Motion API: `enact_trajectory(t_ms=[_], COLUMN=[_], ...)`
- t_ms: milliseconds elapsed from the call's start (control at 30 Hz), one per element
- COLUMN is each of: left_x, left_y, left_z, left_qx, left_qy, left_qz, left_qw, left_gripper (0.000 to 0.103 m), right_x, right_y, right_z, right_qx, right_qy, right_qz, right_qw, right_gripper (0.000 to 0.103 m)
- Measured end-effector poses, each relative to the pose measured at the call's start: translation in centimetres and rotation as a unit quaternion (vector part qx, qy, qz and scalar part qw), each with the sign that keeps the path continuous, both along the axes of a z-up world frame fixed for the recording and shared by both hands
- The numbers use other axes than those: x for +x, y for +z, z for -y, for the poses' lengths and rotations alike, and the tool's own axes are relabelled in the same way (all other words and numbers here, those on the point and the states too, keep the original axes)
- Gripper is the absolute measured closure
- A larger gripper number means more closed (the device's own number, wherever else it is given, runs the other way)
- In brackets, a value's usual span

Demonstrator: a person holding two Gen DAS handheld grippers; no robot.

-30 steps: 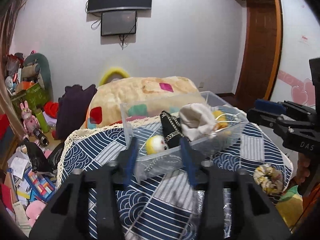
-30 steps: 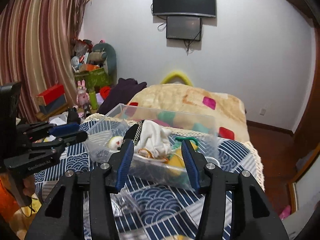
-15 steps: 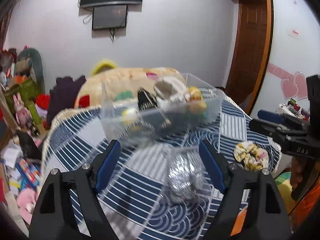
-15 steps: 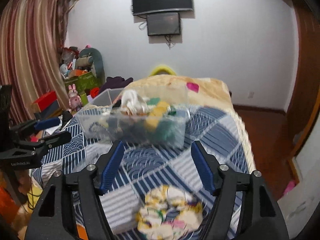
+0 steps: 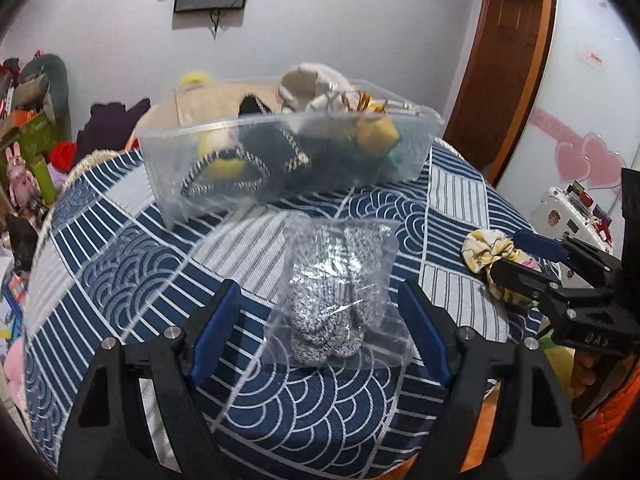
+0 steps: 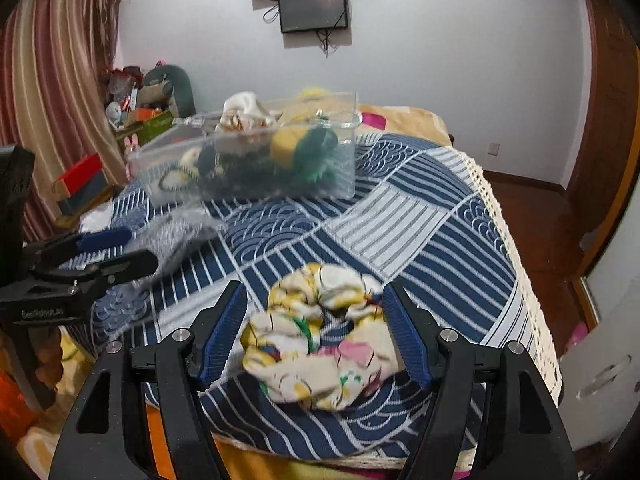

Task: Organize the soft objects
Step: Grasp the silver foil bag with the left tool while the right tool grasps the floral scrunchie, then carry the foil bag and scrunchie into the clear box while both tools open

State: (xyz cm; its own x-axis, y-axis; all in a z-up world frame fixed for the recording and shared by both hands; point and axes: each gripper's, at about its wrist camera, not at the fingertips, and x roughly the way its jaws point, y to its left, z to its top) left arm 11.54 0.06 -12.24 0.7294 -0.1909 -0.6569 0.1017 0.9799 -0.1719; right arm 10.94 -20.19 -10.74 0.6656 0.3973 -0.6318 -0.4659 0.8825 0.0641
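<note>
On the blue patterned tablecloth [image 5: 132, 272] lies a clear plastic bag of grey knitted items [image 5: 336, 292]. My left gripper [image 5: 318, 288] stands open around it, pads apart from the bag's sides. A yellow floral scrunchie [image 6: 320, 340] lies near the table's front edge between the open fingers of my right gripper [image 6: 314, 286], not squeezed. Behind both stands a clear plastic bin [image 5: 288, 152] filled with soft toys and cloth. Each wrist view also shows the other gripper: the right gripper [image 5: 508, 254] by the scrunchie [image 5: 486, 250], the left gripper [image 6: 140, 246] by the bag [image 6: 176, 236].
The lace-trimmed table edge [image 6: 516, 264] drops off on the right toward a wooden floor. A bed with a beige blanket [image 6: 400, 116] lies behind the bin [image 6: 248, 160]. Toys and boxes [image 5: 28, 140] crowd the floor on the left. A white suitcase [image 5: 568, 208] stands at the right.
Both grippers have sunk from the bin's level toward the tablecloth and opened wider. The left now straddles the bagged knitwear, the right the scrunchie.
</note>
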Motion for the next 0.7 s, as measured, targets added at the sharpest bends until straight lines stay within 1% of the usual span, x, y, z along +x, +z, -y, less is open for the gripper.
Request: enact_trajectory(t_ms=[67,133,200,267,300,333,367,400,467,567,700], left_x=[0.1,-0.1,-0.3,-0.3,-0.4,-0.4,-0.4,-0.5,-0.6,-1.1,-1.7], left_y=[-0.5,-0.8,-0.8,-0.8,-0.8,-0.8,-0.8,-0.8,-0.7,-0.6,-0.2], left_z=[0.0,0.1,0.3,0.5,0.6,0.6,0.7,0.8,0.9,0.9,0.8], left_qx=[-0.012,-0.013,-0.01,-0.012,-0.01,-0.008,-0.008,-0.008,-0.008,-0.004,0.003], left_qy=[-0.003,0.003,0.004,0.0,0.0,0.0,0.0,-0.003,-0.004,-0.003,0.004], left_qz=[-0.01,-0.005,0.001,0.002,0.003,0.005,0.007,0.008,0.013,0.024,0.036], left_qw=[0.9999,0.9999,0.9999,0.9999,0.9999,1.0,0.9999,0.9999,0.9999,0.9997,0.9993], left_gripper=[0.022,0.023,0.029,0.043,0.046,0.052,0.058,0.059,0.067,0.072,0.074], right_x=[-0.2,-0.2,0.0,0.0,0.0,-0.1,-0.2,-0.2,-0.1,0.0,-0.2], right_y=[-0.4,-0.7,-1.0,-1.2,-1.3,-1.2,-1.2,-1.2,-1.1,-0.9,-0.5], right_z=[0.2,0.4,0.7,0.8,1.0,0.9,1.0,1.0,1.3,1.7,1.7], right_qx=[-0.008,-0.007,-0.008,-0.012,-0.011,-0.011,-0.014,-0.015,-0.014,-0.005,-0.002], right_qy=[-0.001,-0.001,-0.003,-0.006,-0.006,-0.008,-0.012,-0.014,-0.022,-0.029,-0.028], right_qz=[0.003,-0.002,-0.006,-0.007,-0.007,-0.004,0.0,0.0,0.001,0.0,0.004], right_qw=[1.0,1.0,1.0,1.0,1.0,1.0,1.0,1.0,1.0,1.0,1.0], right_gripper=[0.036,0.036,0.036,0.036,0.037,0.044,0.053,0.057,0.071,0.08,0.083])
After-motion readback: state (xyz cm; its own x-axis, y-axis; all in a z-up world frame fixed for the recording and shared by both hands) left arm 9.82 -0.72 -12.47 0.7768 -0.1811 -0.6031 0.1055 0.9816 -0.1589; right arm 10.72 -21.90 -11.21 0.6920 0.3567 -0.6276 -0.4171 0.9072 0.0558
